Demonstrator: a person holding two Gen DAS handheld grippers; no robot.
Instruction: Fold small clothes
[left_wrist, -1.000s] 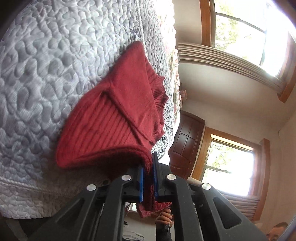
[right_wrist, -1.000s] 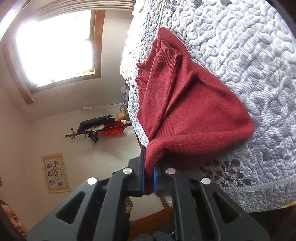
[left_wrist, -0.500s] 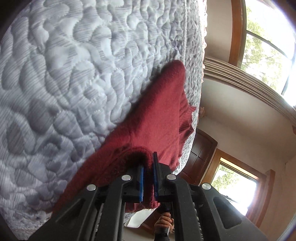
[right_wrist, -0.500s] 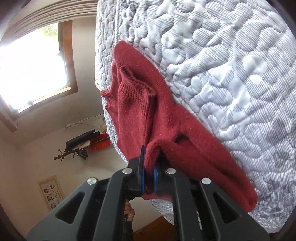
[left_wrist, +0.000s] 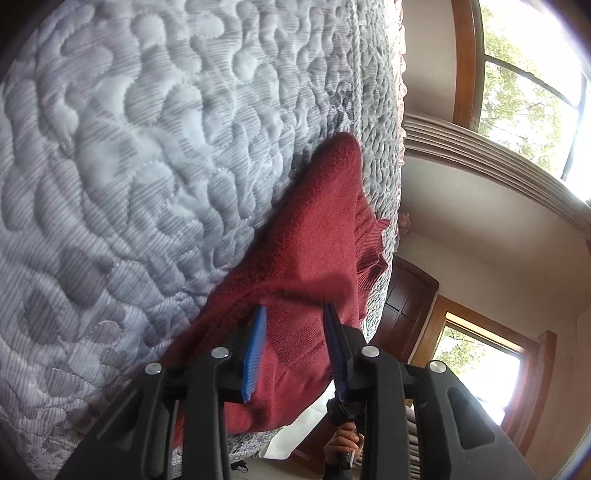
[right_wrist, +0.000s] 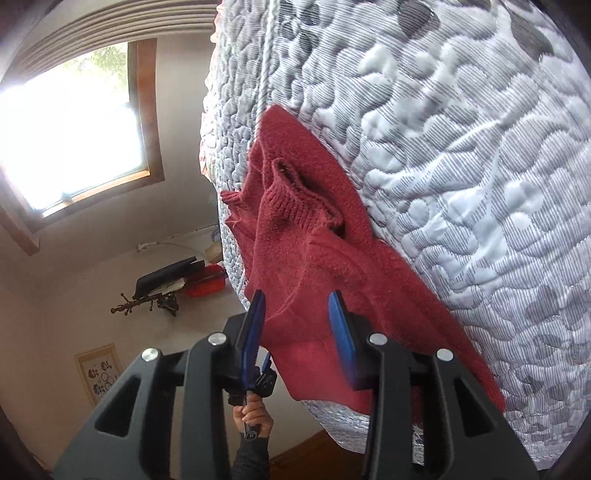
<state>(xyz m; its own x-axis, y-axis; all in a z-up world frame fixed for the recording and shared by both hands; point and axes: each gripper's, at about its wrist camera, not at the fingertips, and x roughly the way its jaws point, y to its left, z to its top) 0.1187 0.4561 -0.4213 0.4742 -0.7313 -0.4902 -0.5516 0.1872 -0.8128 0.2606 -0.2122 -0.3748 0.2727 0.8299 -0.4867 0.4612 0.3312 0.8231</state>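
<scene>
Now both pairs of fingers stand apart, gripping nothing, as a red knit sweater (left_wrist: 310, 258) lies folded on the quilted bed (left_wrist: 129, 166), close to its corded edge.

Seen from the left wrist, the left gripper (left_wrist: 293, 343) hovers just over the near end of the garment, blue pads straddling the cloth without visibly pinching it. The sweater runs from the fingers toward 1 o'clock, narrowing to a rounded tip near the mattress edge, with a ribbed hem frilling out at 2 o'clock.

Seen from the right wrist, the right gripper (right_wrist: 299, 332) is also spread wide over the sweater (right_wrist: 306, 258). From here the garment stretches toward 11 o'clock, its ribbed cuff (right_wrist: 291, 199) bunched and gaping at 12 o'clock, while a folded flank trails to 5 o'clock along the quilt (right_wrist: 461, 147).

Each gripper faces the other across the sweater's near end, and a hand (right_wrist: 253, 415) on the opposite handle shows below the fingers. Both sit about equally near the cloth; any next fold likely works along that long axis, with the loose cuff the part most apt to spoil a flat fold.
</scene>
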